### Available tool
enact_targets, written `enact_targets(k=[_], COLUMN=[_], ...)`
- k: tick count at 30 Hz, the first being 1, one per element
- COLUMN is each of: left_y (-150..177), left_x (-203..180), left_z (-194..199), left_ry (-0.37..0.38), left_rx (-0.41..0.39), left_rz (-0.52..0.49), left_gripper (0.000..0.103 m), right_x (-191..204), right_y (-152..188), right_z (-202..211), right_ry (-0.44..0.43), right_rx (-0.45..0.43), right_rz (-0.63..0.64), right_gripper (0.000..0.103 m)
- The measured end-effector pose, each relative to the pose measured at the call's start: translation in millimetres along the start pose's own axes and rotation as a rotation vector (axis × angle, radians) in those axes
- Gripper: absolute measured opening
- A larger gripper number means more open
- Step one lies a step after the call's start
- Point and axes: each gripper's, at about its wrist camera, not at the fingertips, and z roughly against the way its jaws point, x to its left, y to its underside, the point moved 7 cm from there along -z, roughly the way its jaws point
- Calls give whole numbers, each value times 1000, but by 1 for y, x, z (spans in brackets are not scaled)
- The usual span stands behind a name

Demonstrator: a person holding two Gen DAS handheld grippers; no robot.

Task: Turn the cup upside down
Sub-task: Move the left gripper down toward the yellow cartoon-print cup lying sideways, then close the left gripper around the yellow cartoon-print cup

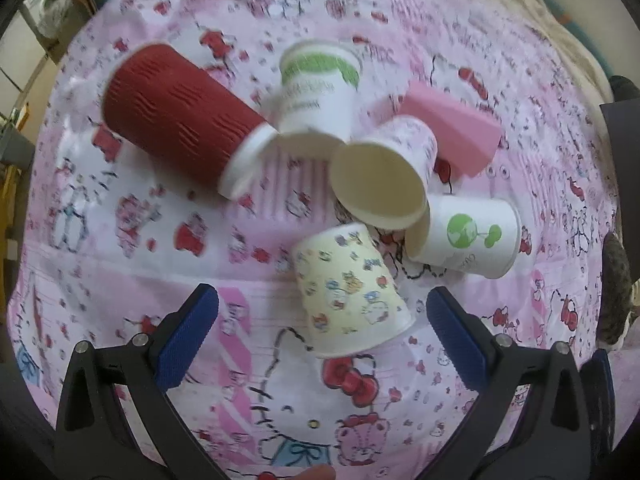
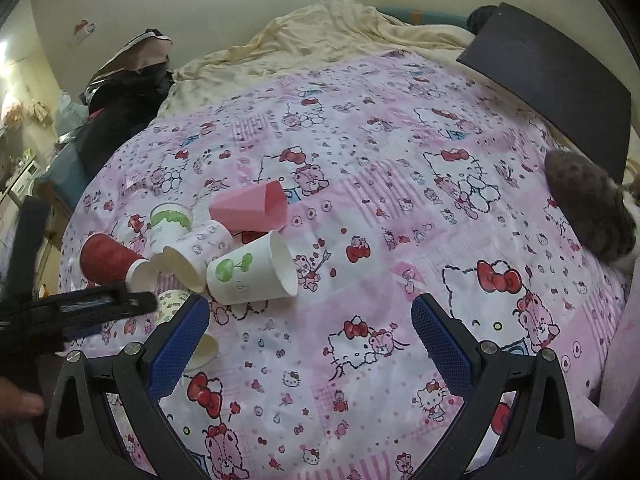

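Observation:
Several paper cups lie on their sides in a cluster on a pink cartoon-print sheet (image 1: 120, 264). A yellow patterned cup (image 1: 350, 294) lies nearest, between and just beyond my open left gripper (image 1: 322, 306). Beyond it lie a white patterned cup (image 1: 384, 174) with its mouth towards me, a white cup with a green globe (image 1: 468, 236), a white cup with a green band (image 1: 318, 88) and a tall red ribbed cup (image 1: 176, 114). My right gripper (image 2: 310, 320) is open and empty, right of the cluster; the green-globe cup (image 2: 252, 270) lies ahead to its left.
A pink box (image 1: 450, 132) lies on its side behind the cups, also in the right wrist view (image 2: 252, 208). A cat (image 2: 588, 212) lies at the right edge of the bed beside a dark board (image 2: 552, 76). A cream blanket (image 2: 328, 32) is bunched at the far end.

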Motion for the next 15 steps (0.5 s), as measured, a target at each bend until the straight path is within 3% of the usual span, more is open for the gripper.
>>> enact_targets(k=[5,11,14,15], left_y=[7,14,16,18], left_x=[-7,-7,-6,-6], left_z=[-25,-49,-57,-59], left_ry=[14,30,39,49], left_rx=[106,190,216,227], left_rz=[46,108,127,133], left_gripper=[101,93,80,70], right_x=[-2,-5,-5,-5], right_y=[-4,-5,-4,-4], right_z=[2,3,4,4], right_ry=[-17,-42,-51,-53], right_rx=[-5,-1,1,1], right_rz=[-23,-57,-61,-62], right_gripper=[103,103,103,103])
